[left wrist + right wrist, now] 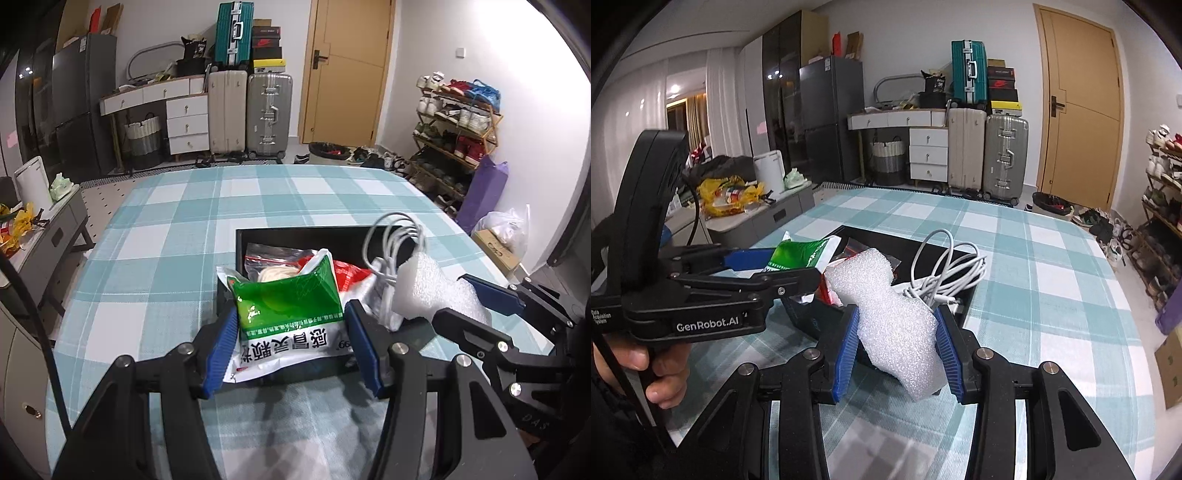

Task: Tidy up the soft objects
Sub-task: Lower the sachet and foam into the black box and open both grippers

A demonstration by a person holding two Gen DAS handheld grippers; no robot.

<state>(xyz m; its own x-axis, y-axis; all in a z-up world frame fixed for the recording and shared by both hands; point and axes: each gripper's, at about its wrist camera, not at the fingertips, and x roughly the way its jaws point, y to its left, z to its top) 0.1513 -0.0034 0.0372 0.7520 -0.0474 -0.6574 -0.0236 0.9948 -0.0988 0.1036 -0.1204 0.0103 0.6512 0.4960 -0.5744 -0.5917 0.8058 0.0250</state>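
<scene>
My left gripper [291, 343] is shut on a green and white sachet [288, 314], held above the near edge of a black box [317, 236] on the checked tablecloth. My right gripper [897, 350] is shut on a piece of white foam [897, 325], which pokes over the same box [964, 299]. In the left wrist view the foam [432, 291] and the right gripper [476, 306] sit at the right. In the right wrist view the left gripper [779, 266] with its sachet [801, 251] is at the left. The box holds a white cable [945, 269], a clear zip bag [273, 262] and a red packet [347, 273].
The table [177, 229] carries a teal and white checked cloth. A person's hand [661, 369] grips the left tool's handle. Beyond the table are suitcases [251, 114], white drawers [186, 123], a door [347, 70], a shoe rack [454, 136] and a grey cabinet [48, 236].
</scene>
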